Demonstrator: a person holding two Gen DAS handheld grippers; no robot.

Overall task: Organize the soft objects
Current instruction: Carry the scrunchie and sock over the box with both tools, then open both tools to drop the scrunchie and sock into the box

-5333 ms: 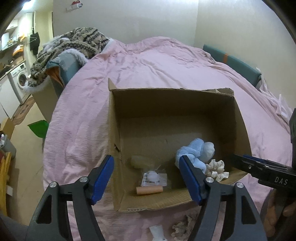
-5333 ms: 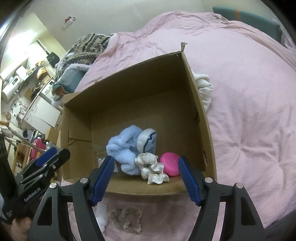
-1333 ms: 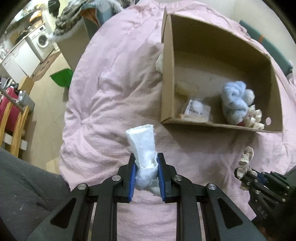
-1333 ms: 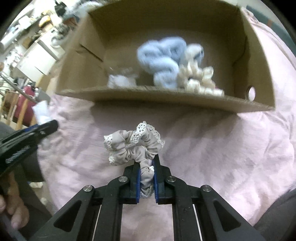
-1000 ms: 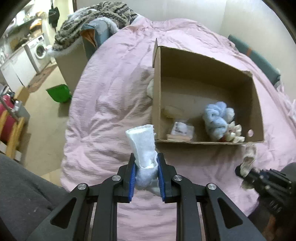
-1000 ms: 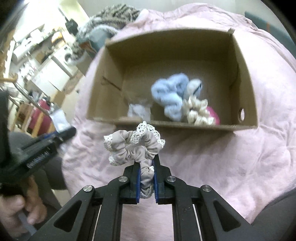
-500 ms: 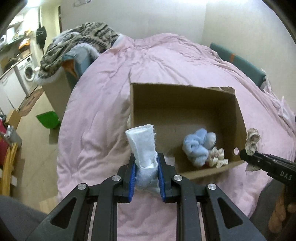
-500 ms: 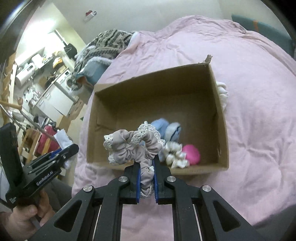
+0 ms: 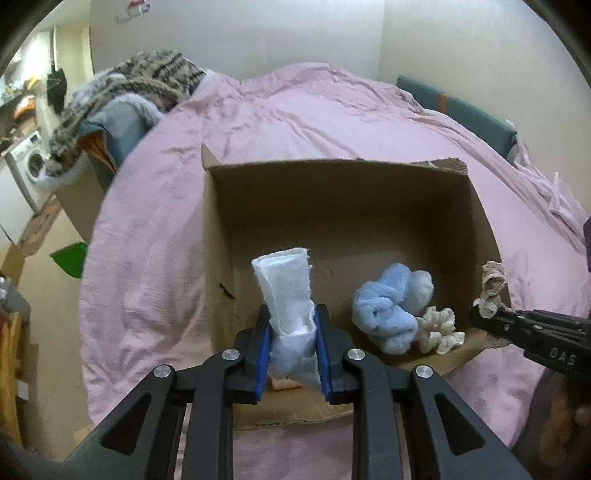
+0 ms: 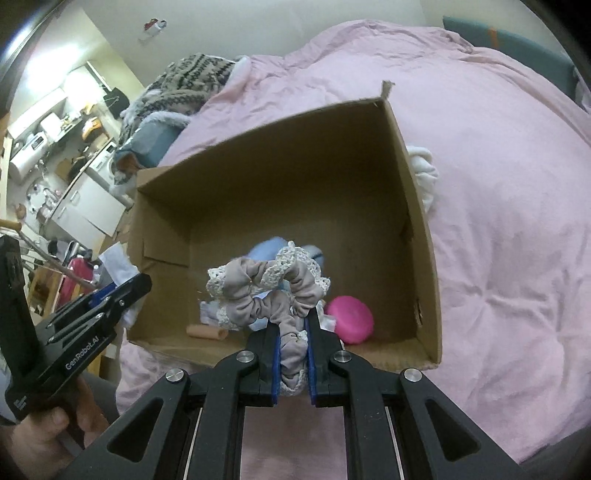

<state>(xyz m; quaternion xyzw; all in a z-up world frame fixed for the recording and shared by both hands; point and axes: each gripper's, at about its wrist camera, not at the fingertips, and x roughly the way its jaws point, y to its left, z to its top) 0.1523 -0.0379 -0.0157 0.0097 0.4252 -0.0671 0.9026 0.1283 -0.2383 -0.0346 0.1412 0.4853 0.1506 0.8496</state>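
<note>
Over the cardboard box (image 9: 334, 206), left gripper (image 9: 291, 350) pinching white sock (image 9: 286, 284) — perhaps rolled, right gripper (image 10: 291, 354) clamping scrunchie (image 10: 266, 291).

A wrinkled pink duvet-covered bed (image 9: 303, 122) fills mid-frame beneath plain cream walls (image 9: 258, 33). At upper left, a brown-and-cream patterned knit blanket (image 9: 129, 85) lies heaped on a grey-blue cushion (image 9: 118, 125). Far left: a white front-loading washing machine (image 9: 26, 166), beige floor (image 9: 48, 295), brightly lit kitchen shelves (image 10: 44, 122).
</note>
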